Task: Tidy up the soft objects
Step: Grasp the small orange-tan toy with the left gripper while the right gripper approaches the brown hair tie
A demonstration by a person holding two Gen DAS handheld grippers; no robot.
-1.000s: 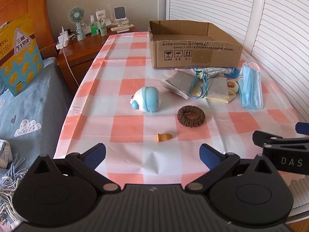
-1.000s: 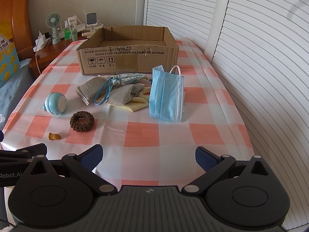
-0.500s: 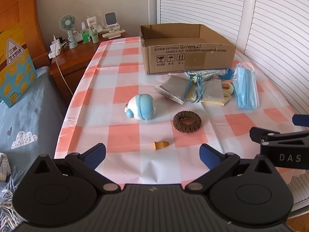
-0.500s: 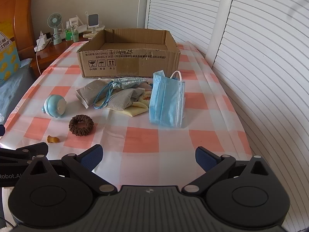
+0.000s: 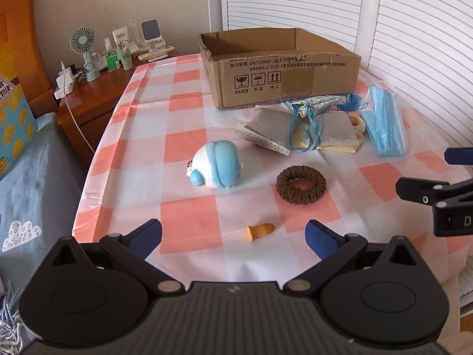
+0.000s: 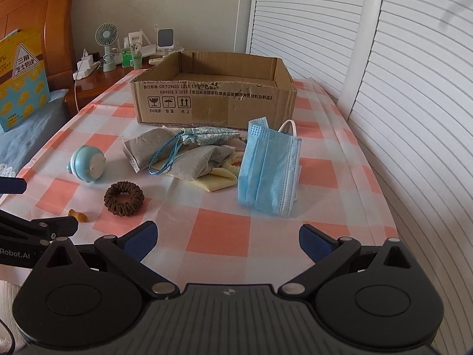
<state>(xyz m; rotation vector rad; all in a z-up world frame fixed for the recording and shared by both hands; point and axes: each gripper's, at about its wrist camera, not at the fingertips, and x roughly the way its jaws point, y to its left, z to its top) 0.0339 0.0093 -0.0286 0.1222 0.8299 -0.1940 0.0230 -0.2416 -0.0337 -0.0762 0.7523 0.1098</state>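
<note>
one cardboard box [image 6: 214, 94], one face mask [image 6: 267, 167], one scrunchie [image 5: 300, 185] at 12 o'clock of left gripper [image 5: 233, 235], wide, empty; right gripper [image 6: 227, 236] likewise; box interior only from right wrist.

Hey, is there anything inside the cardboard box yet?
No, in the right wrist view the cardboard box shows only its bare floor, while the face mask lies on the tablecloth outside.

Cardboard box [image 6: 212, 102] front wall: "GB/T29601 2013" and "GB4806.9 2023" among Chinese print, above three handling symbols with small Chinese captions.
Left claw [image 6: 17, 250] body, seen from the right wrist: "Robot.AI".
Right claw [image 5: 452, 207] body, seen from the left wrist: a single "D".
Yellow bag [image 6: 22, 77] on the bed: triangle sign enclosing Chinese characters.
</note>
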